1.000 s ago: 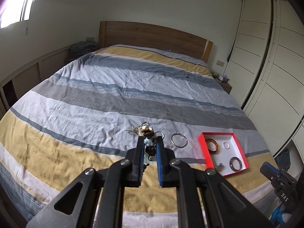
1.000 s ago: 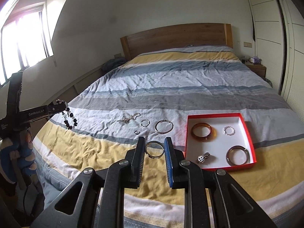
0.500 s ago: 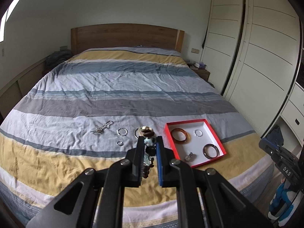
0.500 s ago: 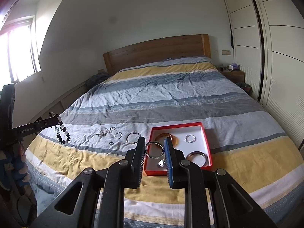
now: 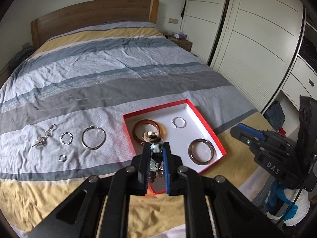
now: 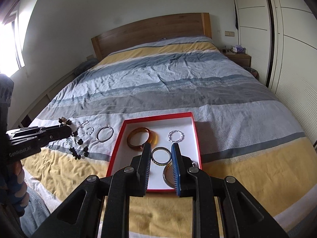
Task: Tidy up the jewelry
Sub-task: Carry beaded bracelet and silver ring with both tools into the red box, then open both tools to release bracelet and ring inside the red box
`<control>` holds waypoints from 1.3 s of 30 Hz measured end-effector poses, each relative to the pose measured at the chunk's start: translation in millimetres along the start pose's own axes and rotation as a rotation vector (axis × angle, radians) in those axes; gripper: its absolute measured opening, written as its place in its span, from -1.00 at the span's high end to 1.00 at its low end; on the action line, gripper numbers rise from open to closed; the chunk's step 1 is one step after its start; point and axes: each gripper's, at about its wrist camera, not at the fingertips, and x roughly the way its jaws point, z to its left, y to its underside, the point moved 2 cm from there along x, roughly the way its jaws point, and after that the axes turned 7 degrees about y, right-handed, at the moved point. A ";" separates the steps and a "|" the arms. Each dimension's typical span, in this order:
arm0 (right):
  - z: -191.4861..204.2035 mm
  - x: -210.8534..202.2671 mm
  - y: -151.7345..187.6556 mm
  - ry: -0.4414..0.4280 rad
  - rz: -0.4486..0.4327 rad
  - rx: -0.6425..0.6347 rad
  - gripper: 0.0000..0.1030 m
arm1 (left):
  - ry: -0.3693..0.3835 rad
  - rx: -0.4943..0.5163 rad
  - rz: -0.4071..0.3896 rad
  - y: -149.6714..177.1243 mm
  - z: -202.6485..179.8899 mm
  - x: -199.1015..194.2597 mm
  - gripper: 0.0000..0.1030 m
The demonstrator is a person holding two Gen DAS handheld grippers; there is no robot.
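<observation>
A beaded bracelet (image 5: 155, 148) of dark, pale and brown beads is clamped between the fingers of the left gripper (image 5: 156, 159), its loose strand hanging below the fingers, as is seen from the side in the right wrist view (image 6: 76, 138). A thin metal bangle (image 6: 160, 156) is pinched edge to edge by the right gripper (image 6: 160, 158), which is held above the near part of the red-rimmed box (image 6: 195, 130). The box is laid on the striped bedspread (image 5: 99, 75), and inside it, on the white floor, an amber bangle (image 5: 147, 130), a small twisted silver ring (image 5: 179, 122) and a dark metal bangle (image 5: 201, 151) are set apart from one another. To the left of the box, on a pale stripe of the bedspread, a large silver hoop (image 5: 93, 137), a smaller twisted silver ring (image 5: 66, 138), a tiny ring (image 5: 62, 157) and a tangled silver chain (image 5: 44, 138) are spread in a loose row. The left gripper is held just over the near left corner of the box in its own view. A wooden headboard (image 6: 150, 31) is seen at the far end of the bed, and white wardrobe doors (image 5: 247, 29) are seen along the right side.
</observation>
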 end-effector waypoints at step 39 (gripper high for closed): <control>7.2 141.1 -1.2 0.012 0.230 -0.317 0.41 | 0.091 0.028 0.165 34.7 25.5 116.9 0.37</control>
